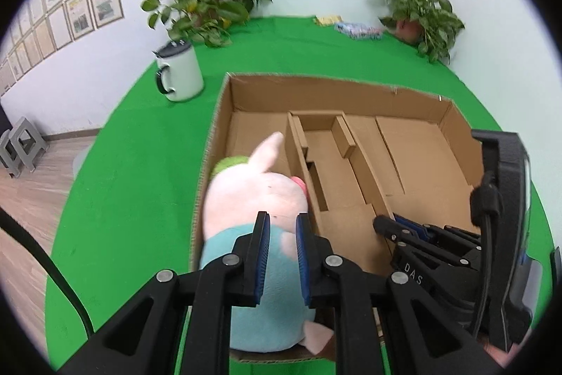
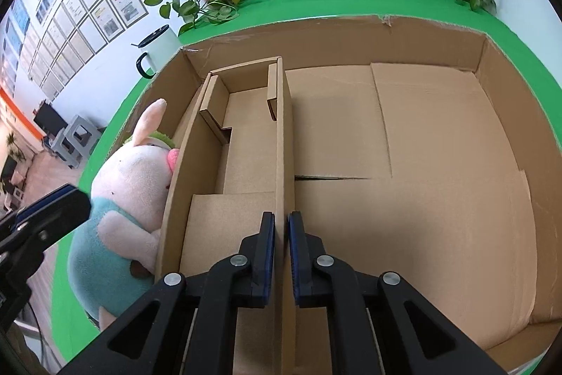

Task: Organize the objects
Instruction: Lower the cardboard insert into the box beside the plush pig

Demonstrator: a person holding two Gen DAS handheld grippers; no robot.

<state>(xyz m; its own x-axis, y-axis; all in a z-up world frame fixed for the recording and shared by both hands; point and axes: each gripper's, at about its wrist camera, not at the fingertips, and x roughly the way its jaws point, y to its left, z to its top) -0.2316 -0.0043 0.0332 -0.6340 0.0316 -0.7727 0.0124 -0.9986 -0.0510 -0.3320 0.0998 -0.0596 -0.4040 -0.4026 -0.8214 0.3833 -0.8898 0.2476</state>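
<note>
A plush pig (image 1: 253,199) in a light-blue outfit lies in the left compartment of an open cardboard box (image 1: 333,90). My left gripper (image 1: 282,255) sits just above the pig's body, jaws a hand's width apart with nothing held between them. My right gripper (image 2: 281,255) is shut on the upright cardboard divider (image 2: 284,143) inside the box (image 2: 505,115); it also shows in the left wrist view (image 1: 407,231). The pig (image 2: 130,192) shows at the left of the right wrist view, beside the left gripper's fingertip (image 2: 59,202).
The box stands on a green-covered table (image 1: 140,164). A white lidded mug (image 1: 179,72) stands left of the box. Two potted plants (image 1: 207,2) (image 1: 418,13) and small packets (image 1: 354,27) sit along the far edge. Grey stools (image 1: 21,150) stand on the floor at left.
</note>
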